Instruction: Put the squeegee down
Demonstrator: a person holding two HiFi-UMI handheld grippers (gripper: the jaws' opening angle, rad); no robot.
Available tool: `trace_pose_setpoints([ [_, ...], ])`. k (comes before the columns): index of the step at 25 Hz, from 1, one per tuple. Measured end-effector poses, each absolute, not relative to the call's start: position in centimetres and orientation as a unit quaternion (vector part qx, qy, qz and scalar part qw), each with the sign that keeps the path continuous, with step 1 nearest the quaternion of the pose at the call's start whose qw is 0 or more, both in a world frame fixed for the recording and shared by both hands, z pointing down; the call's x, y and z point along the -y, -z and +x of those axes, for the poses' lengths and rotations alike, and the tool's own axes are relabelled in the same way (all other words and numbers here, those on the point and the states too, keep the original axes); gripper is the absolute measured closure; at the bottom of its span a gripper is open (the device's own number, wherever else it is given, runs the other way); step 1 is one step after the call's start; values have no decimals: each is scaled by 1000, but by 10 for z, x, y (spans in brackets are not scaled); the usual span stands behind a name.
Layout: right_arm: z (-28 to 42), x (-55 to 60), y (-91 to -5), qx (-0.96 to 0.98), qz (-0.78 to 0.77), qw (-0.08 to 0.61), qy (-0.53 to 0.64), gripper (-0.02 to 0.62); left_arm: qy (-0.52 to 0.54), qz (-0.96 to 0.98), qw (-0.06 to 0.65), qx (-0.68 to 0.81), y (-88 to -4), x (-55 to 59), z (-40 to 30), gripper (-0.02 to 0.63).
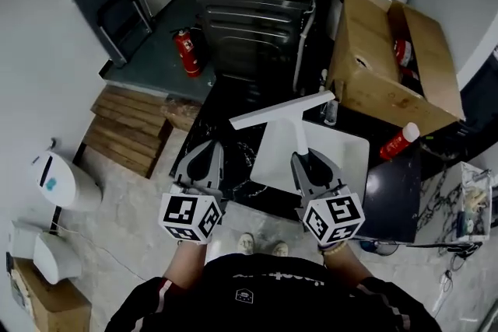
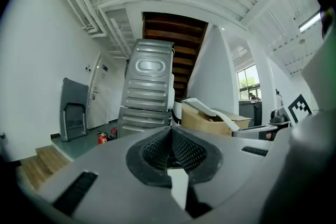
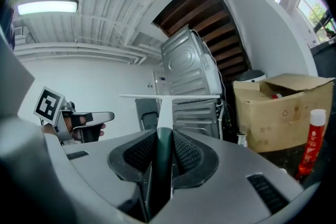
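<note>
Above one black table, one squeegee clamped in right gripper, left gripper closed, empty.

Head view looks steeply down on the left tool and right tool; both gripper views face level, sharing the grey ribbed metal machine.

Workshop clutter
Red fire extinguisher beside grey ribbed metal cabinet; red can near open brown cardboard box.

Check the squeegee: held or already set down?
Held. The right gripper is shut on the handle of the squeegee, and the blade sticks out in the air, resting on nothing.
</note>
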State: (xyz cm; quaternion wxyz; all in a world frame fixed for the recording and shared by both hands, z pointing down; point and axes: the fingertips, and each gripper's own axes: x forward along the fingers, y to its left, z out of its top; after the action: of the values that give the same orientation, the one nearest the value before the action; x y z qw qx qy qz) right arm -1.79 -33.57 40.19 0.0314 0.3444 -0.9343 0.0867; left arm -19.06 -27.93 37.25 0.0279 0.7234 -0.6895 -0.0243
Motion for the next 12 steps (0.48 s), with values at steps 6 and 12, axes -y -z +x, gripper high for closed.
trace_pose_setpoints([
  [6, -93, 329, -432, 946, 302, 59, -103, 472, 9, 686, 34, 727, -393, 257, -256, 594],
  [12, -151, 326, -508, 939, 293, 125, -130, 472, -11, 659, 79, 748, -455, 248, -305, 594],
])
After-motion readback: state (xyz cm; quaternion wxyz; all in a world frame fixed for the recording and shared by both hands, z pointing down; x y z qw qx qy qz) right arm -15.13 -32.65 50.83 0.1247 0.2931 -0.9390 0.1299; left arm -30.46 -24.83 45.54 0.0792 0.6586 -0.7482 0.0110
